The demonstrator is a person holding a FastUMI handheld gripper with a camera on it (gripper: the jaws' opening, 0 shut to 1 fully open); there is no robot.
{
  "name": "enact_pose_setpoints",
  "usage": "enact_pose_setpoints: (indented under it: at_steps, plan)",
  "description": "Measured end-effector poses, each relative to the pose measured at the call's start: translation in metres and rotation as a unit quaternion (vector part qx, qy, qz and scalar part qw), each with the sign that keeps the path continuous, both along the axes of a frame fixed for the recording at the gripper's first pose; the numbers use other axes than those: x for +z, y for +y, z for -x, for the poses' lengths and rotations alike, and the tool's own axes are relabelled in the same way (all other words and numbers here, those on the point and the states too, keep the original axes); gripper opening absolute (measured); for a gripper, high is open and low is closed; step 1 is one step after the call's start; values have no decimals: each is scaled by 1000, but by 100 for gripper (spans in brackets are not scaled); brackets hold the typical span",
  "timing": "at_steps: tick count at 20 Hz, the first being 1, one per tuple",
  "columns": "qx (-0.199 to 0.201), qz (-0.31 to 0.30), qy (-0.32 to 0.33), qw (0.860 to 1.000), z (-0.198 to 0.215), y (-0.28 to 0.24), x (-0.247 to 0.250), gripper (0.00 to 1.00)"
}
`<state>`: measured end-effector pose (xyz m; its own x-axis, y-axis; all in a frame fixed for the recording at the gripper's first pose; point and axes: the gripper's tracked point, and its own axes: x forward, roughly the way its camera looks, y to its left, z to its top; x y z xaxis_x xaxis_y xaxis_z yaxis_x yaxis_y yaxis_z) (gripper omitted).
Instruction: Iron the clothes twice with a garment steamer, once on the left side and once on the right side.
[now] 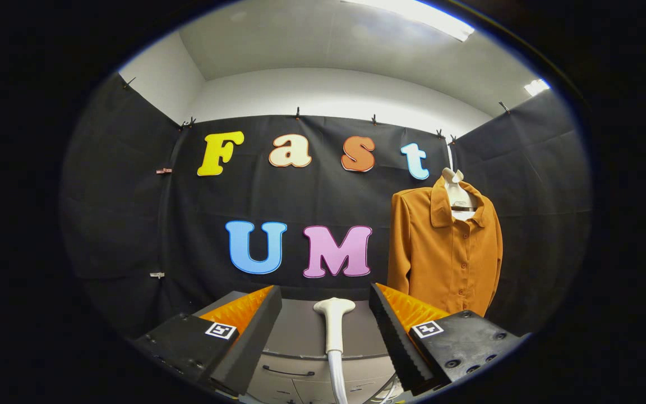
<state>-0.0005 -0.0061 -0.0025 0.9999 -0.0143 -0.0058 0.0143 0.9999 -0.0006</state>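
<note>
I am holding the tool point(326, 314) released, its fingers spread wide and gripping nothing. The steamer point(333, 325) is standing upright between them, just ahead, its flared head up and its hose point(337, 376) trailing down toward me. It is resting at the worktop point(300, 331), a grey cabinet with drawers below. The shirt point(443, 252) is hanging on a hanger point(457, 193) beyond the right finger, well apart from the steamer, its buttoned front facing me.

Step in hand, as I am judging it: taking hold of the steamer. Neither pass over the shirt looks started.

Procedure I am following:
1. I am keeping the handle centred between the fingers (a lopsided approach is likely to knock it over, since it is tall and narrow).
2. I am aiming for the straight neck below the head, not the flare, so both fingers are meeting a parallel surface.
3. I am closing slowly, watching that the handle is not twisting.
4. I am minding the hose while lifting; it may drag or snag on the worktop edge.
5. I am planning a clear swing right toward the shirt, head facing the fabric.
</note>
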Motion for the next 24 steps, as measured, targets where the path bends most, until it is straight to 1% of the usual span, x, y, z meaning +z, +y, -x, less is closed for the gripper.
enact_pose_setpoints:
  at_steps: [11,19,24]
  plan:
    - [-7,5,7,1000,-5,11,-3,98]
    - [-36,9,27,999,-14,25,-20,97]
    - [-52,12,46,998,-30,27,-37,97]
